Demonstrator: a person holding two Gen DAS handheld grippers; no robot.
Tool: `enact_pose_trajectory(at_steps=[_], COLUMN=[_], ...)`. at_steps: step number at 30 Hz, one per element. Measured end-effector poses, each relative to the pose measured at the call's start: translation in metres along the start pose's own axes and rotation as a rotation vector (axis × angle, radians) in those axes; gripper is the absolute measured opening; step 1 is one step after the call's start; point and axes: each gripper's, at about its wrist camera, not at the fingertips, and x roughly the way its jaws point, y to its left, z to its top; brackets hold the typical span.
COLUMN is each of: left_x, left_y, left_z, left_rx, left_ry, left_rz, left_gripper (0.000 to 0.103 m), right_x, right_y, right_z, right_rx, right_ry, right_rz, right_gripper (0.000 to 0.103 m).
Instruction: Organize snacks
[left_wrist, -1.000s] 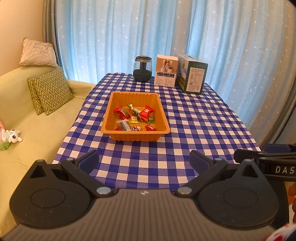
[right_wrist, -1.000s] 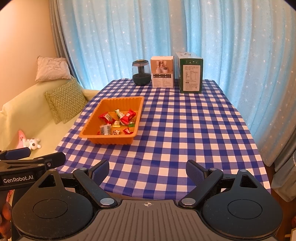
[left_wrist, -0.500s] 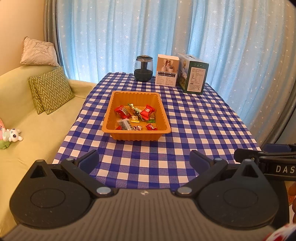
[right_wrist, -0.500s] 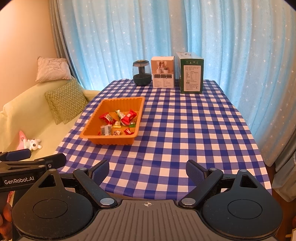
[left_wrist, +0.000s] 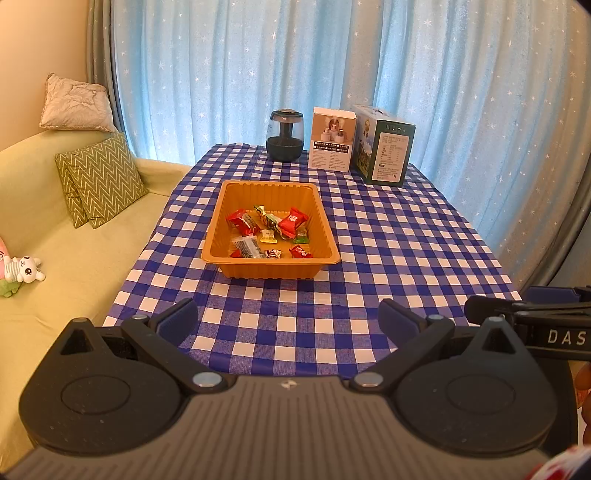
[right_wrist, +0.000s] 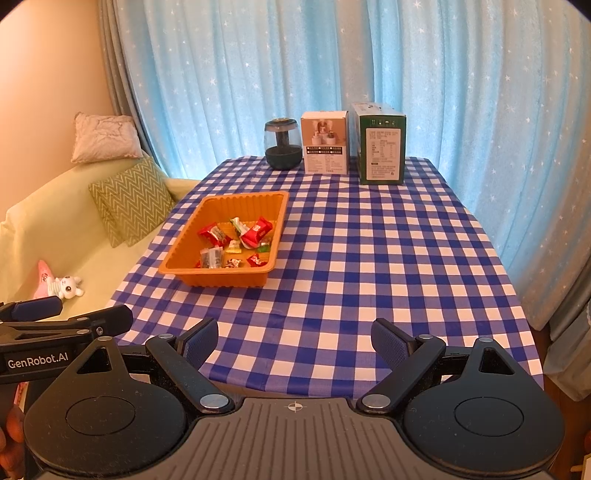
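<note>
Tabletop (left_wrist: 388, 236) in blue-white check, star-print curtains (left_wrist: 424, 74) behind; "GenRobot.AI" on left tongs (left_wrist: 288, 319); both tongs (right_wrist: 294, 338) spread, empty

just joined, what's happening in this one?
A person holds a two-finger gripper in each hand at the near edge of a blue-and-white checked table. Left gripper and right gripper are both open and empty, hovering short of the goods. The wrapped snacks all lie in the ribbed orange plastic tray. A dark glass jar, a white box and a green box stand at the far end, untouched.
</note>
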Motion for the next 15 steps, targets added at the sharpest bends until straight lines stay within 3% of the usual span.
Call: enact_pose_trajectory(at_steps=[15], left_x=[0.0007], left_y=[0.0002], left_z=[-0.0012], left_rx=[0.005], left_ry=[-0.014], left_rz=[-0.001], left_gripper=[0.103], right_x=[0.0023], right_y=[0.0004], right_z=[-0.0028], right_rx=[0.003], right_ry=[0.002], right_rz=[0.003], right_gripper=[0.089])
